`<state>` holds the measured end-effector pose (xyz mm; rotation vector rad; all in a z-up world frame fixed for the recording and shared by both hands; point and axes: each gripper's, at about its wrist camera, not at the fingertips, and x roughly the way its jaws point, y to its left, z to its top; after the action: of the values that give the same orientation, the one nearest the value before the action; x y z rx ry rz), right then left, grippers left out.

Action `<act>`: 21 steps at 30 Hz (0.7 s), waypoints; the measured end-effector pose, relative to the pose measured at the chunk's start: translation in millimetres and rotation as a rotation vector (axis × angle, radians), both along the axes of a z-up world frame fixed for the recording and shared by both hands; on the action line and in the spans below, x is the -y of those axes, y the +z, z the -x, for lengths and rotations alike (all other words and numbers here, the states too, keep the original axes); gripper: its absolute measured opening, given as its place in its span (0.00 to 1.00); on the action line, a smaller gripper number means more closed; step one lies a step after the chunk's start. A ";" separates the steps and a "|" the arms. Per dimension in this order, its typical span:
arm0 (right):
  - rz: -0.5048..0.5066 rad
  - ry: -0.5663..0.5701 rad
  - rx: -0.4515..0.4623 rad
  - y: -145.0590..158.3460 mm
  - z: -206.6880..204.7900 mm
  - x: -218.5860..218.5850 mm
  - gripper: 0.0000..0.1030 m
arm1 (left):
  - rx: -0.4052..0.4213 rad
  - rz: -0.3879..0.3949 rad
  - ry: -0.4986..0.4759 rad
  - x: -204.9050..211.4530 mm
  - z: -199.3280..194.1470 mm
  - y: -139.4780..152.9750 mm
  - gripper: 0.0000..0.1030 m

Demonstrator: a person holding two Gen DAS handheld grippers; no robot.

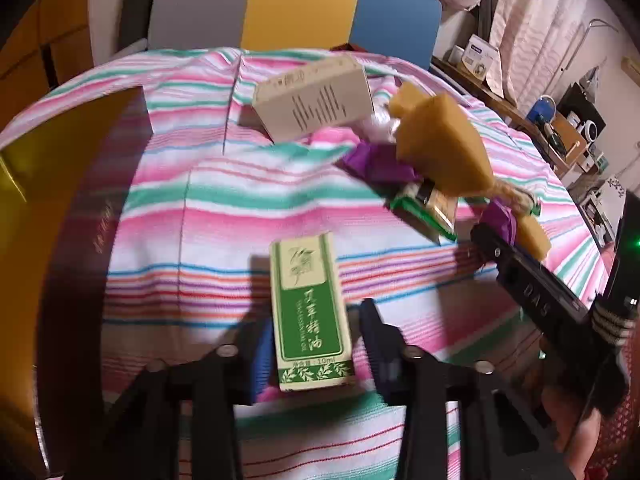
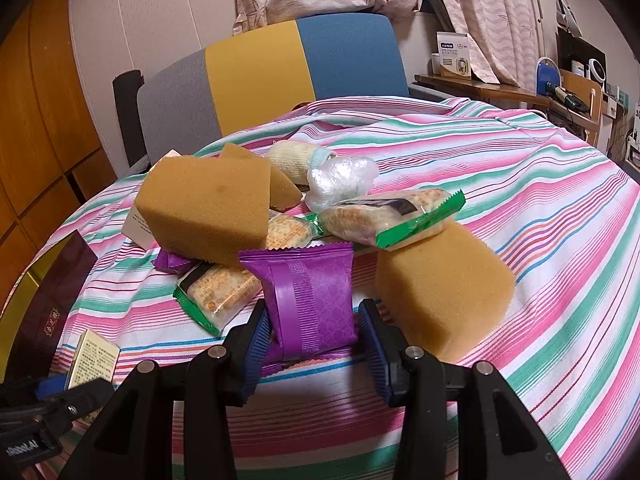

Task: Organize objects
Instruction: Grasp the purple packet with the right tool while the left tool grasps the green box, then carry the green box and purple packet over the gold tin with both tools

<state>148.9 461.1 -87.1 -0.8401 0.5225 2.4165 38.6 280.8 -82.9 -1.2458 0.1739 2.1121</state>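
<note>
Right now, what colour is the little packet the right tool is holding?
Purple, with a faint honeycomb pattern: the packet shows best in the right wrist view.

Tabletop [image 2: 520, 208] under striped cloth: sponges [image 2: 444, 284], snack packets [image 2: 216, 292], cream carton [image 1: 316, 98] mid-surface; dark-and-gold box [image 1: 72, 184] at left edge.

Left wrist view | my left gripper [image 1: 316, 344] clamps a green box [image 1: 308, 312], upright on the striped cloth [image 1: 208, 208] | beige box [image 1: 316, 96], sponge [image 1: 440, 144] beyond | right gripper [image 1: 536, 280] alongside
</note>
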 end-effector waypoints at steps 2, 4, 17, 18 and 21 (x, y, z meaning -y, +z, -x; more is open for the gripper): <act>0.000 -0.001 0.000 0.0 0.0 -0.1 0.44 | -0.001 -0.012 -0.003 2.5 -1.5 -0.5 0.32; 0.001 -0.001 0.001 -0.1 0.2 -0.1 0.44 | 0.013 -0.026 -0.003 5.1 -1.7 -0.5 0.32; -0.027 -0.011 0.004 2.1 -0.5 4.0 0.43 | -0.056 -0.069 0.027 36.6 -7.7 23.3 0.31; -0.030 -0.013 0.002 2.5 -0.9 4.4 0.42 | -0.052 -0.076 0.031 42.0 -7.5 24.0 0.31; -0.048 -0.019 -0.006 4.6 -3.0 7.3 0.40 | -0.053 -0.104 0.036 54.8 -6.0 30.6 0.31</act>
<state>151.9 453.8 -82.5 -0.8039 0.4704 2.4056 44.6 226.0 -52.3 -1.1405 0.0644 2.1580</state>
